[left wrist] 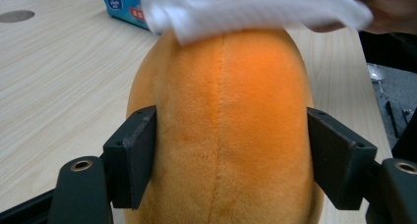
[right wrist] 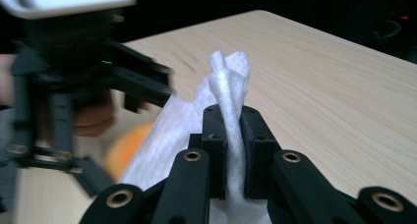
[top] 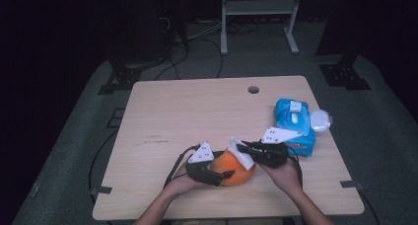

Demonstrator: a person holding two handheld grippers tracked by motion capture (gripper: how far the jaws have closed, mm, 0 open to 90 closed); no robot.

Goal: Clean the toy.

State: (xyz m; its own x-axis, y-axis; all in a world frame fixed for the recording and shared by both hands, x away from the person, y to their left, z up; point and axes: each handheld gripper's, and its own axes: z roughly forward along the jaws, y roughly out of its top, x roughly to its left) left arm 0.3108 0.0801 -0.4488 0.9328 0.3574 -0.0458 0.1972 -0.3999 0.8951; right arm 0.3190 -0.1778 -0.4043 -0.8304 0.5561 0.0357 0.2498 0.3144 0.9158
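Note:
An orange plush toy (top: 235,172) sits near the table's front edge. My left gripper (top: 224,173) is shut on it. In the left gripper view both pads press the sides of the plush toy (left wrist: 226,111). A white wipe (top: 241,154) lies on the toy's top, and my right gripper (top: 243,149) is shut on it. The right gripper view has the wipe (right wrist: 227,76) pinched upright between the closed jaws of my right gripper (right wrist: 233,130), with a bit of the orange toy (right wrist: 130,145) below. The wipe (left wrist: 246,10) drapes over the toy's far end.
A blue pack of wipes (top: 295,124) lies at the table's right side, with a round white lid (top: 320,120) beside it at the edge. The light wooden table (top: 197,111) has a cable hole (top: 253,90) near its back. Both hands come in from the front edge.

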